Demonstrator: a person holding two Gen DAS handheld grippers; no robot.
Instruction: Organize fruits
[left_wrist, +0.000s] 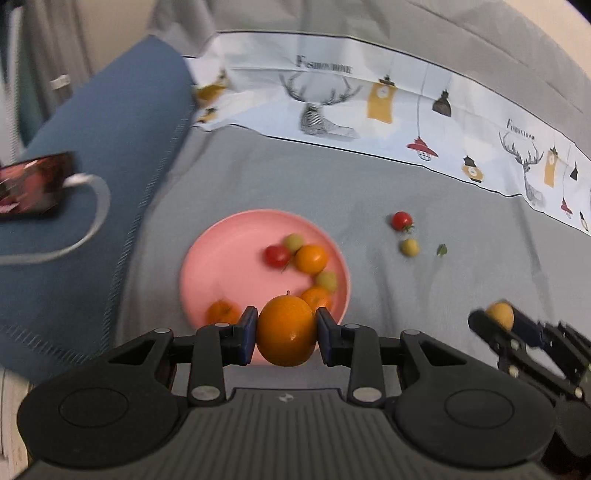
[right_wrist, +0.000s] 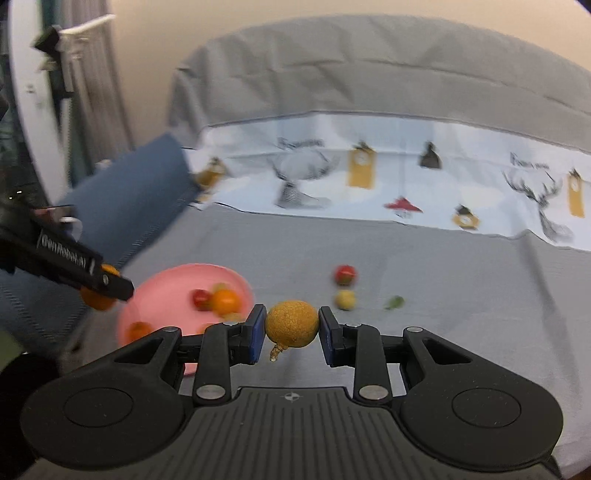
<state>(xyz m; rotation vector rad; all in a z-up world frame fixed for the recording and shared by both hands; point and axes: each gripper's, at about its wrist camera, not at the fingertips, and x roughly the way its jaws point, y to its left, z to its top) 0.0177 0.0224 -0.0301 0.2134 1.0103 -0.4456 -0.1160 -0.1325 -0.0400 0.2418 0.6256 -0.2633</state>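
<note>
Two claws loaded: left gripper pinching orange, pink plate just ahead (nearer claw); right gripper pinching rough yellow fruit, plate ahead-left.

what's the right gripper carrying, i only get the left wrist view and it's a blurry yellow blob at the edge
Observer: The right gripper is shut on a rough, tan-yellow round fruit with a short stem hanging below.
Operator: is it over the plate yet
Observer: No, the pink plate lies to its left; grey cloth is under the fruit.
Operator: and my orange from that side
Observer: The left gripper holds the orange at the plate's left edge.
</note>
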